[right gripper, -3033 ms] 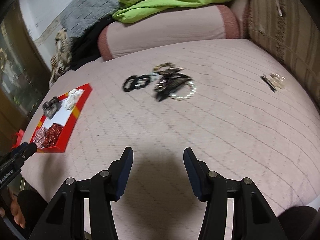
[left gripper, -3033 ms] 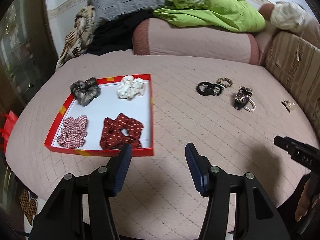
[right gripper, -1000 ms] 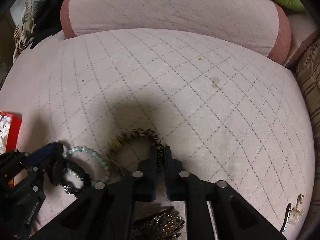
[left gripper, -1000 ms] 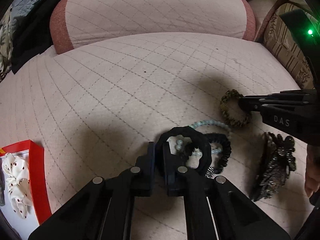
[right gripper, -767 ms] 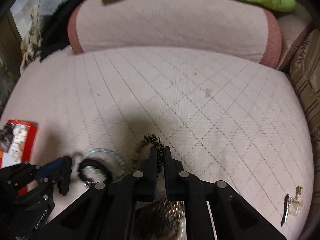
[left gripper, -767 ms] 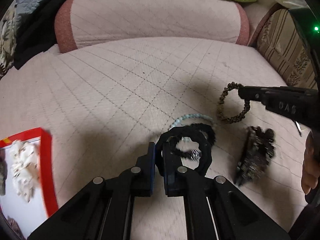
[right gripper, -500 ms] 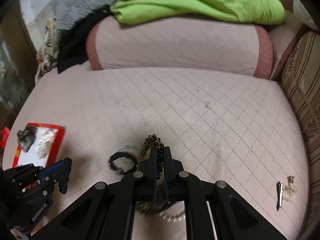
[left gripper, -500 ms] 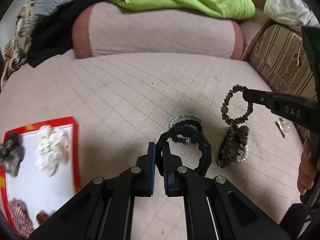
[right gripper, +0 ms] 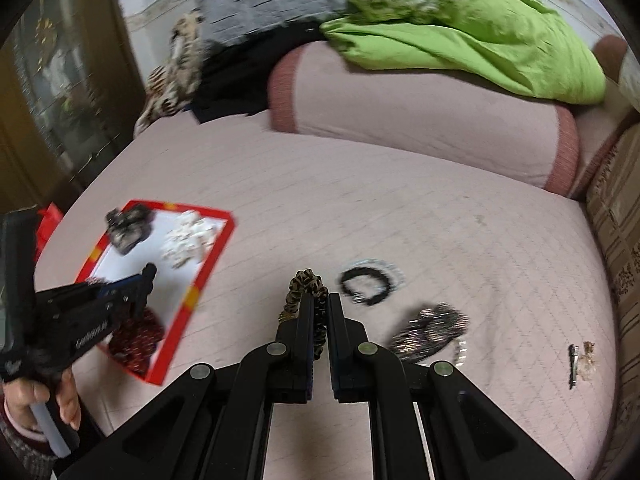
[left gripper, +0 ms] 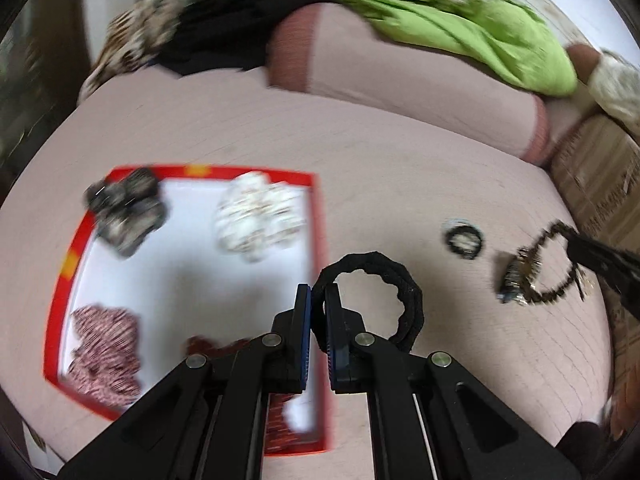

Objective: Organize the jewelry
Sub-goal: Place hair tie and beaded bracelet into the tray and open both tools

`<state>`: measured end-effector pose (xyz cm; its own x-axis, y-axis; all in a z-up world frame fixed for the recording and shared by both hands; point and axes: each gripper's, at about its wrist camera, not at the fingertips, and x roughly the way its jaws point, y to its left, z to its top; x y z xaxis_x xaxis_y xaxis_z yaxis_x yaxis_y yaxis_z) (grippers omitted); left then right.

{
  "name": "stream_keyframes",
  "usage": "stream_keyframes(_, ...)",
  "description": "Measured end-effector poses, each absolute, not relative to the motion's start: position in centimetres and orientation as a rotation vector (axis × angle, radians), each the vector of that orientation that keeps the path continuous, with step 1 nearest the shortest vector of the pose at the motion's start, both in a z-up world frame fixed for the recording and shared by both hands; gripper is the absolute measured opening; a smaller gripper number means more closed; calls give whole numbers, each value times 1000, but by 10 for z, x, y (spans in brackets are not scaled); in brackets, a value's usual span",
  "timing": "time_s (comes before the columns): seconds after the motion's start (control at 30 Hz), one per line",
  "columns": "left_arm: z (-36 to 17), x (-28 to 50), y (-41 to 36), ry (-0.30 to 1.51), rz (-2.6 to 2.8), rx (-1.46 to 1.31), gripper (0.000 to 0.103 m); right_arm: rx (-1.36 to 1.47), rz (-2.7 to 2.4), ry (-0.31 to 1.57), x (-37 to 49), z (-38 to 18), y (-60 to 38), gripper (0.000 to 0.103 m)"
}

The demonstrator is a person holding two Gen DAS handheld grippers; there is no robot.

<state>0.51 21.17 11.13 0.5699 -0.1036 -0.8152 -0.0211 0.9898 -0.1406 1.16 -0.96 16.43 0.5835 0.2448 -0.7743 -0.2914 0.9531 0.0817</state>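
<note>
My left gripper (left gripper: 318,294) is shut on a black hair tie (left gripper: 394,280) and holds it in the air by the right rim of the red tray (left gripper: 320,216). The tray holds a dark scrunchie (left gripper: 126,208), a white one (left gripper: 258,216), a pink checked one (left gripper: 106,344) and a dark red one (left gripper: 208,346). My right gripper (right gripper: 320,300) is shut on a leopard-print hair band (right gripper: 304,284), lifted above the bed. It also shows at the right of the left wrist view (left gripper: 548,272). The left gripper (right gripper: 146,276) hangs over the tray (right gripper: 208,264) in the right wrist view.
On the pink quilted bed (right gripper: 400,200) lie black hair ties with a pale bead bracelet (right gripper: 370,278), a dark beaded clip with a pearl bracelet (right gripper: 434,330) and a small hair pin (right gripper: 580,360). A pink bolster (right gripper: 420,120) and green blanket (right gripper: 460,32) lie behind.
Both grippers closed on their hair bands, lifted them off the bed and swung left toward the red tray. The left gripper now hangs at the tray's right rim.
</note>
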Motion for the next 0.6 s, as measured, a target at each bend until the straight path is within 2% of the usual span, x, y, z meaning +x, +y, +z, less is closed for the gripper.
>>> stream_keyframes(0.33, 79, 3, 320, 1022, 174, -261, 6, -112, 452, 915, 5, 150, 90, 7)
stream_keyframes(0.6, 61, 13, 358, 1027, 249, -271, 7, -86, 538, 975, 28, 121, 164, 7)
